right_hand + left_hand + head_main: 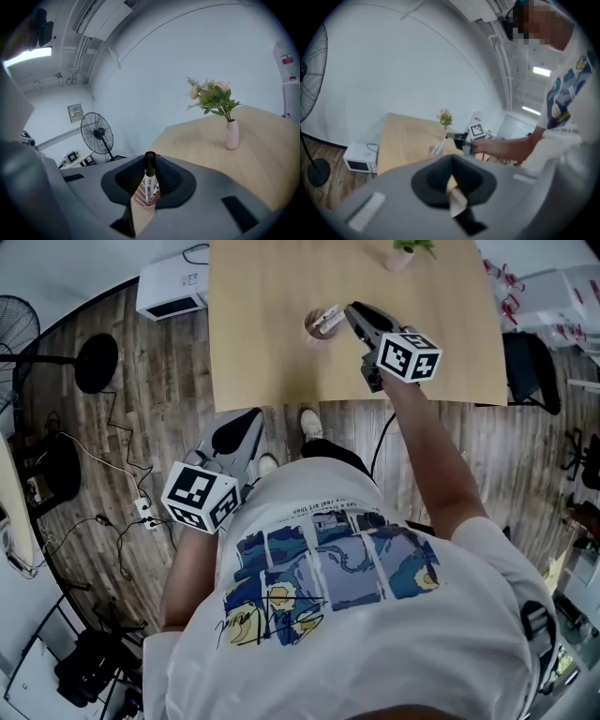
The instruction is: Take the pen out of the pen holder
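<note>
**Pen gripped at the holder.** A person in a white print T-shirt (281,681) leans over a light wooden table (262,324). The right tool (349,311) reaches out to a small pen holder (319,326) standing near the table's middle.

In the right gripper view, that tool's jaws are drawn in narrow & clamped on a marker pen (149,183), white barrel w/ black cap. The pen stands upright btwn the dark pads, w/ the cap poking up just above them. Its lower end sits at the mouth of the holder, a brownish striped cup seen directly beneath the jaws. Whether the tip has cleared the rim can't be told. The holder itself rests on the table.

The left tool (451,177) hangs at the person's side, off the table & over the wood-plank floor (141,427). Its jaw tips meet w/ nothing btwn them, & only a thin pale sliver shows behind the tips.

Further along the table, well apart from the holder, a pale pink vase (229,135) w/ flowers stands upright. A white microwave (169,287) sits on the floor beside the table's far corner. A black pedestal fan (96,133) stands in the bkgd by the wall.
</note>
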`<state>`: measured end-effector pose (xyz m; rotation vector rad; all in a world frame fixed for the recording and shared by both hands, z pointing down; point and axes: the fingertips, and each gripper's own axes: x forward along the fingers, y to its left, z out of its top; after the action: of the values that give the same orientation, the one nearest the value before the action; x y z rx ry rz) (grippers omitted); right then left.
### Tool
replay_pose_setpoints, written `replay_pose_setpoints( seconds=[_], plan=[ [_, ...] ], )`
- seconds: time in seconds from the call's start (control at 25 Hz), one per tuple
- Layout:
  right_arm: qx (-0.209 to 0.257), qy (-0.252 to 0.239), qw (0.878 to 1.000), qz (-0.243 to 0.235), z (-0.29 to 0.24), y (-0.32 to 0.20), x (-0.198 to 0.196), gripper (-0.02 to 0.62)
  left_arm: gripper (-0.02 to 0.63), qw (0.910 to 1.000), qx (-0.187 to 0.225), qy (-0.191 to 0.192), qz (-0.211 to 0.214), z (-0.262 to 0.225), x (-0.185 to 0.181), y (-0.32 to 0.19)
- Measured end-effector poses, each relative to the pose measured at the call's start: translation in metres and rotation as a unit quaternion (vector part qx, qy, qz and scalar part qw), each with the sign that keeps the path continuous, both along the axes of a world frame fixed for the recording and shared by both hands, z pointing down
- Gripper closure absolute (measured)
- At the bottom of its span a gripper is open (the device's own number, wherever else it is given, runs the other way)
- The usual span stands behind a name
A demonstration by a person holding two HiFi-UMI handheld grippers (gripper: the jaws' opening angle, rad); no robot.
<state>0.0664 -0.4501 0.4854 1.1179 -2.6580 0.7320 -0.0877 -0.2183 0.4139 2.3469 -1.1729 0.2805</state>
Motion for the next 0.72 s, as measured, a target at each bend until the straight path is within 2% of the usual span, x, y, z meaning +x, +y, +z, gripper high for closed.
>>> replay_pose_setpoints(
  seconds=[0.32, 0.72],
  plan=[
    [0.044, -0.015, 0.999, 0.022, -0.046, 0.024, 0.008, 0.535, 0.598, 0.9998, 0.016, 0.003, 0.014, -0.008, -0.009, 0.022],
    [0.088, -0.019, 0.996, 0.010, -0.103, 0.086, 0.000, 0.535, 0.597, 0.9991, 0.027, 0.018, 0.026, -0.018, -0.023, 0.055]
  ],
)
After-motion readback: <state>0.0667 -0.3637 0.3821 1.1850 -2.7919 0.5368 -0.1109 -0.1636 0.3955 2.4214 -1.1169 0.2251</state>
